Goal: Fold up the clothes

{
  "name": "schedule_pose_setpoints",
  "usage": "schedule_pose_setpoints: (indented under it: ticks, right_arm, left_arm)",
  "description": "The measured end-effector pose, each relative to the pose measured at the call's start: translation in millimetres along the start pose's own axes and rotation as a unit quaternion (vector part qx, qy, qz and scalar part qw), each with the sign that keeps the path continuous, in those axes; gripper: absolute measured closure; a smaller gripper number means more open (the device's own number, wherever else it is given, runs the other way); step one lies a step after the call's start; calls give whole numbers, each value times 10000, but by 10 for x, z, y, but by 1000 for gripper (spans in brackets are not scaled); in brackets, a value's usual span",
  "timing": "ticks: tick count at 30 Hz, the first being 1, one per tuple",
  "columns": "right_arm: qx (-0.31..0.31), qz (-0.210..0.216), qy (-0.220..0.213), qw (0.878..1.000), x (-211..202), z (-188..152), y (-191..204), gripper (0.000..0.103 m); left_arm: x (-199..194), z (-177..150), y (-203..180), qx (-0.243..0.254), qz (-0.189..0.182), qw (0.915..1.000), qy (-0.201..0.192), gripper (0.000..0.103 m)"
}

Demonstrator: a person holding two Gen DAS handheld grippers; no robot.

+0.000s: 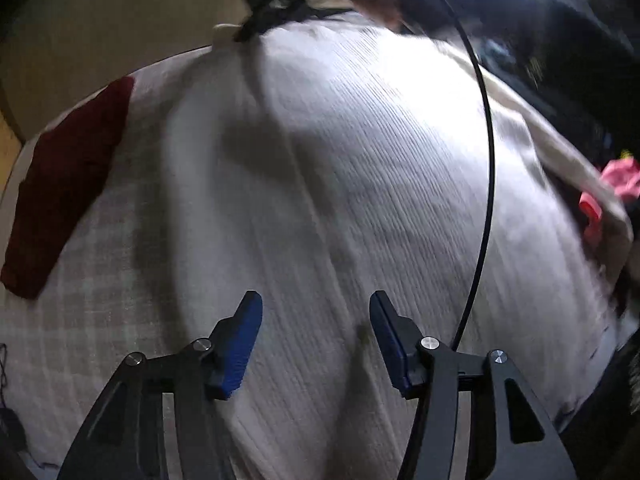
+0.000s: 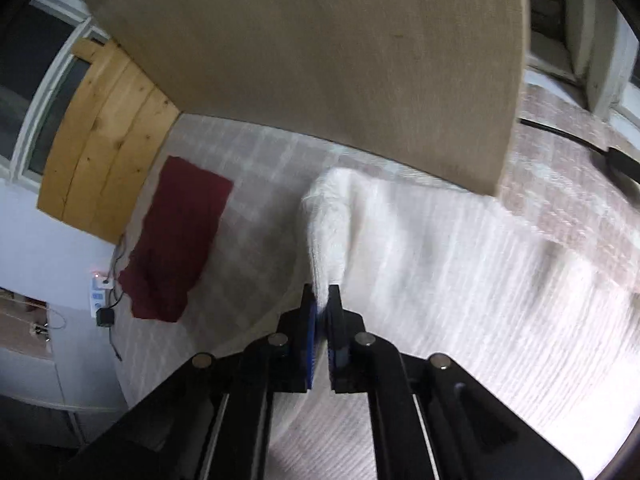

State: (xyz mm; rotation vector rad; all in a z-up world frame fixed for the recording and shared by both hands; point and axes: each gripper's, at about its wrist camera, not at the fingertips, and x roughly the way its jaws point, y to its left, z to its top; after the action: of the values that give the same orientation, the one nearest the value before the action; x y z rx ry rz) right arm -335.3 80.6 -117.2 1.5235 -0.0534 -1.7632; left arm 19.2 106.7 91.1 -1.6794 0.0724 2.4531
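Observation:
A white ribbed garment [image 1: 340, 168] lies spread over a checked bed sheet [image 1: 100, 312]. My left gripper [image 1: 316, 308] hovers just above it with its blue pads apart and nothing between them. In the right wrist view the same white garment [image 2: 460, 264] has an edge raised into a ridge [image 2: 328, 216]. My right gripper [image 2: 322, 294] is shut on that raised fold. A dark red cloth [image 2: 176, 240] lies flat to the left on the sheet, also seen as a dark red cloth [image 1: 64, 188] in the left wrist view.
A beige padded headboard [image 2: 320, 60] rises behind the bed, wooden boards [image 2: 104, 136] to its left. A wall socket with cables [image 2: 102, 300] sits left of the bed edge. A black cable [image 1: 486, 160] arcs over the garment. Pink items [image 1: 620, 176] and dark things lie at right.

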Motion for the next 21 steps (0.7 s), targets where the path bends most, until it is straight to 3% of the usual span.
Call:
schedule_pose_setpoints:
  ticks: [3,5,6,7,9,17,21]
  right_arm:
    - [-109,-50,91,9999,39,19,61,94]
    - [-180,-137,171,9996,73,20,80,94]
    - [-173,-158,212,9995,100,25,76,94]
    - [-130,-163,223,9995,131,34,78,94]
    - [-48,-122,199,9997,121,51,59,94]
    - [-202,-99,-28,9997,-118,12,82,96]
    - [-493,-667,203,9964,-29,-67,89,96]
  left_arm:
    - [61,-27,-45,244,218,9994,-71,51]
    - [67,-24,-58,378,296,9987,-166,61]
    - [55,-11,-17,290,251,9991,-164,74]
    - [40,2,29,189,178,9995,-158,86]
    - [4,34,121,-106,-207,9997,-109,96]
    - [-479,-4,87,-165,-932,9944,-469,96]
    - [-105,26,-251,332,-930,9951,98,88]
